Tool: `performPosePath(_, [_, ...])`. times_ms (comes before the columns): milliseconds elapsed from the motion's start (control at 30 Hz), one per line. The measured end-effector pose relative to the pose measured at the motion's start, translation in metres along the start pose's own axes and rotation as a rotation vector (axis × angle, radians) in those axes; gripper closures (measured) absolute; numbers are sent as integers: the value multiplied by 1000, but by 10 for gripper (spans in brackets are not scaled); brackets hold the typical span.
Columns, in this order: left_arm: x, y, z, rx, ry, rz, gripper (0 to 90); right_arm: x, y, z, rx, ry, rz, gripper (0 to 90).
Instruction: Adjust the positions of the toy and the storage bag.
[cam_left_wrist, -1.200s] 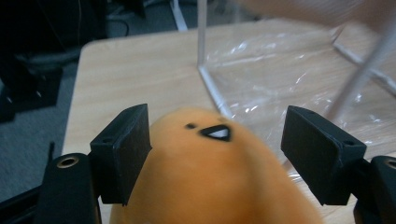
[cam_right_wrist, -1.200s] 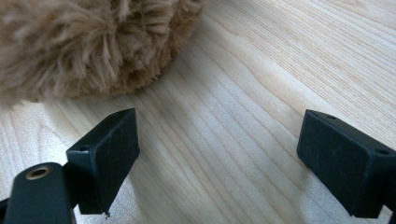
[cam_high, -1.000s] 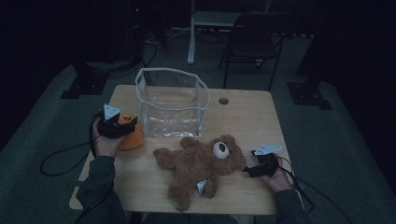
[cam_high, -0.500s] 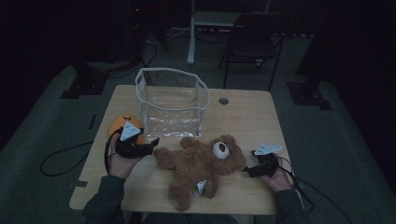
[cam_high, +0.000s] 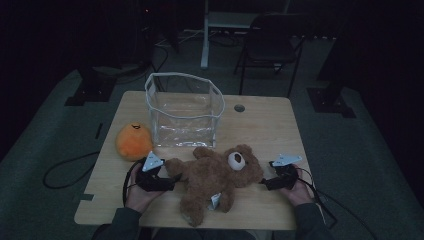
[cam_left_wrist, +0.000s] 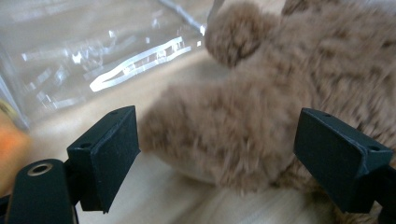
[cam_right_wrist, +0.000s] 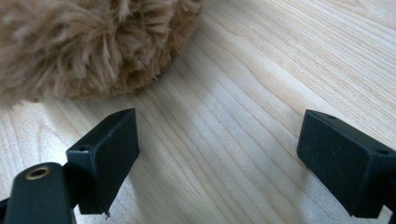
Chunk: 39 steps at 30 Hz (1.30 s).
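Note:
A brown teddy bear (cam_high: 212, 177) lies on the wooden table (cam_high: 265, 120), head toward the right. My left gripper (cam_high: 171, 180) sits at the bear's left side. In the left gripper view, one furry limb (cam_left_wrist: 219, 126) lies between the wide jaws of my left gripper (cam_left_wrist: 217, 140). The jaws have just been opening and the pads do not press the fur. My right gripper (cam_high: 263, 183) rests open by the bear's head. In the right gripper view, bare wood lies between the jaws of my right gripper (cam_right_wrist: 217, 140), with the bear's fur (cam_right_wrist: 93, 42) just ahead at the upper left.
A clear, soft-sided plastic bin (cam_high: 185, 107) stands behind the bear, its wall (cam_left_wrist: 93, 56) close to my left gripper. An orange round plush (cam_high: 133, 141) lies left of the bin. A chair (cam_high: 272, 45) stands beyond the table's far edge.
My left hand has moved right and down, from over the orange plush to the bear's left side, leaving the plush uncovered. Its jaws stand wider. The right hand has kept still.

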<state>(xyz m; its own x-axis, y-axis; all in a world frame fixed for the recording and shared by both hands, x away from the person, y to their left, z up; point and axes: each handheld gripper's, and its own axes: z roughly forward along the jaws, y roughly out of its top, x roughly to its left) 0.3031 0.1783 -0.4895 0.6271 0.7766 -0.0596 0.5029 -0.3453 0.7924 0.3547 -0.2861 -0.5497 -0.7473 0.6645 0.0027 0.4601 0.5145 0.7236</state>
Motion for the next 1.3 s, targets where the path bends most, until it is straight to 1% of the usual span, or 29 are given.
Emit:
performPosePath(67, [-3,-3,10,46,26,19,143,0,0,0,0,0,0,122])
performPosePath(100, [-4,-4,13,56,18,18,125,0,0,0,0,0,0,122])
performPosePath(133, [-4,-5,16,61,-6,26,115,0,0,0,0,0,0,122])
performPosePath(167, [-6,-6,18,67,4,46,115,0,0,0,0,0,0,122])
performPosePath(200, [-7,-7,20,85,37,52,144,0,0,0,0,0,0,122])
performPosePath(233, [-6,-7,20,88,40,41,204,0,0,0,0,0,0,122])
performPosePath(267, [-5,-8,19,77,44,36,283,0,0,0,0,0,0,122])
performPosePath(300, [-4,-7,17,66,58,33,354,0,0,0,0,0,0,122])
performPosePath(367, [-3,-5,12,54,71,38,456,0,0,0,0,0,0,122])
performPosePath(433, [-2,-3,9,56,69,49,507,0,0,0,0,0,0,122])
performPosePath(467, [-1,-2,7,58,72,67,522,0,0,0,0,0,0,122])
performPosePath(500, [-1,-1,6,54,73,75,530,0,0,0,0,0,0,122])
performPosePath(633, [4,1,-3,59,98,112,541,0,0,0,0,0,0,122])
performPosePath(700, [10,1,-9,61,115,123,540,0,0,0,0,0,1,122])
performPosePath(800, [21,0,-16,67,148,115,538,0,0,0,0,-1,1,122])
performPosePath(867, [29,-1,-21,66,178,103,535,0,0,0,0,-1,1,122])
performPosePath(933, [35,1,-26,67,218,104,532,0,0,0,1,-1,1,122])
performPosePath(1000, [41,5,-29,65,248,104,530,0,0,0,0,-1,3,122])
performPosePath(1100, [45,15,-26,68,294,99,520,0,0,0,-1,-3,2,122])
performPosePath(1200, [46,23,-20,93,309,99,463,0,0,0,-1,-3,2,122])
performPosePath(1300, [43,29,-19,102,320,119,388,0,0,0,-1,-3,2,122])
